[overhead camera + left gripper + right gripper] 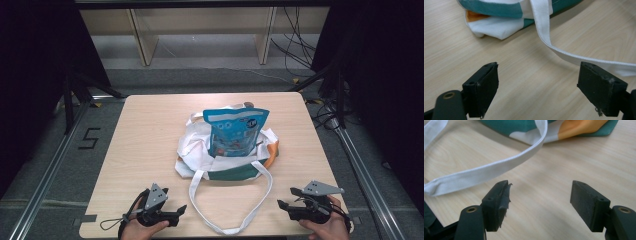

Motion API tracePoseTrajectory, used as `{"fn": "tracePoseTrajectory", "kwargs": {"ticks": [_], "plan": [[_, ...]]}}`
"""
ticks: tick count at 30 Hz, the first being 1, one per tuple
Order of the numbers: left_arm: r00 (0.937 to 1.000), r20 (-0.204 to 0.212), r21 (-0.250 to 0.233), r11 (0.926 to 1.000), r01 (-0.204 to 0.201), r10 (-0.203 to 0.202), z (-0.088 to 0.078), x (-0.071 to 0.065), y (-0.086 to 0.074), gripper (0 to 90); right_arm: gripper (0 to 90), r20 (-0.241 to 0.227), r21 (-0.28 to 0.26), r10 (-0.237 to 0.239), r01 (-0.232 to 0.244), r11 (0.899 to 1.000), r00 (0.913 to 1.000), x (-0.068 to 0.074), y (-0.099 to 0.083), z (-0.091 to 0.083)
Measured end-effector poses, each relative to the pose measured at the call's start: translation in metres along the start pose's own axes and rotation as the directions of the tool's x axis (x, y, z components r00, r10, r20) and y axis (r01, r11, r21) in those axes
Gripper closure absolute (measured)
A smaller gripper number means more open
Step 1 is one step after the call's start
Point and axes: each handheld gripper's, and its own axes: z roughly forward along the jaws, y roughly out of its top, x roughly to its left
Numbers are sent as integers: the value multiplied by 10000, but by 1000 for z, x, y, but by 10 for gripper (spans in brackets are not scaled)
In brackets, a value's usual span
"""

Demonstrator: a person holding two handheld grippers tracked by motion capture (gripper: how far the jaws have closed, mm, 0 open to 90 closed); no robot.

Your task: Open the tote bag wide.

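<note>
Both grippers, left gripper (181, 210) and right gripper (281, 204), sat at the table's (150, 150) near edge, jaws apart and empty (flanking the tote bag's (227, 172) white strap (230, 227)), blue pouch (235, 132) inside.

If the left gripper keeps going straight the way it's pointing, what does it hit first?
Most likely the white strap of the tote bag, which crosses the table just ahead of the open left gripper. Depth is hard to judge.

tote bag (227, 162): white, teal, orange | pouch (234, 132): blue, printed | table (150, 145): pale woodgrain
</note>
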Motion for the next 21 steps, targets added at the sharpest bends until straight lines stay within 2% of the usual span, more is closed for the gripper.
{"fn": "tracePoseTrajectory", "kwargs": {"ticks": [2, 3, 4, 5, 6, 7, 8, 9, 10, 11, 13, 15, 16, 17, 18, 19, 21], "plan": [[10000, 37, 47, 10000, -29, 29, 0, -2, -1, 163, 320, -25, 268, 103, -103, 9996, 9999, 4, -3, -1], [10000, 33, 56, 9999, -88, 88, 1, -3, -2, 163, 320, 18, 191, -286, 286, 9994, 9996, 2, -4, 0], [9990, -43, 235, 9987, -453, 454, 1, -3, -1, 163, 319, 24, 328, -76, 75, 9994, 10000, 5, -6, 0], [9988, -79, 216, 9986, -482, 484, 1, -3, -1, 164, 318, -36, 436, -155, 156, 9989, 9999, 7, -8, -1], [9990, -63, 404, 9982, -435, 438, 1, -4, -1, 164, 318, -39, 550, -47, 49, 9985, 10000, 10, -10, -1], [9992, -63, 293, 9988, -387, 389, 3, -4, -1, 164, 317, -184, 565, -108, 119, 9983, 9998, 11, -11, 0], [9992, -59, 336, 9987, -389, 391, 4, -5, -1, 164, 315, -196, 438, -659, 667, 9968, 9976, 8, -11, 0], [9996, 51, 213, 9994, -272, 271, 4, -7, -1, 164, 314, -174, 458, -378, 385, 9982, 9991, 11, -12, 0], [9982, 11, 389, 9975, -596, 597, 4, -6, -1, 164, 314, -174, 470, -552, 560, 9973, 9983, 10, -12, 0], [9985, -10, 323, 9980, -543, 544, 5, -7, -1, 164, 314, -138, 561, -341, 348, 9978, 9993, 13, -12, 0], [9993, 67, 185, 9991, -369, 368, 6, -9, -1, 164, 314, -166, 548, -493, 502, 9972, 9986, 12, -12, 1], [9988, 7, 289, 9984, -496, 496, 6, -7, -1, 164, 313, -296, 582, -739, 756, 9954, 9968, 9, -12, 2], [9989, 64, 318, 9984, -459, 457, 6, -7, -1, 164, 313, -139, 543, -686, 693, 9961, 9975, 9, -12, 1], [9982, -42, 458, 9972, -591, 593, 5, -6, 0, 164, 313, -172, 569, -688, 697, 9959, 9975, 9, -12, 1], [9988, -104, 397, 9981, -471, 476, 5, -6, 0, 164, 313, -152, 634, -657, 666, 9958, 9977, 8, -12, 1], [9982, -98, 380, 9975, -590, 594, 5, -6, 0, 164, 313, -107, 698, -559, 565, 9960, 9984, 9, -12, 0], [9990, -13, 317, 9985, -448, 449, 5, -6, 0, 164, 313, -102, 607, -732, 736, 9954, 9973, 8, -12, 1]]}}
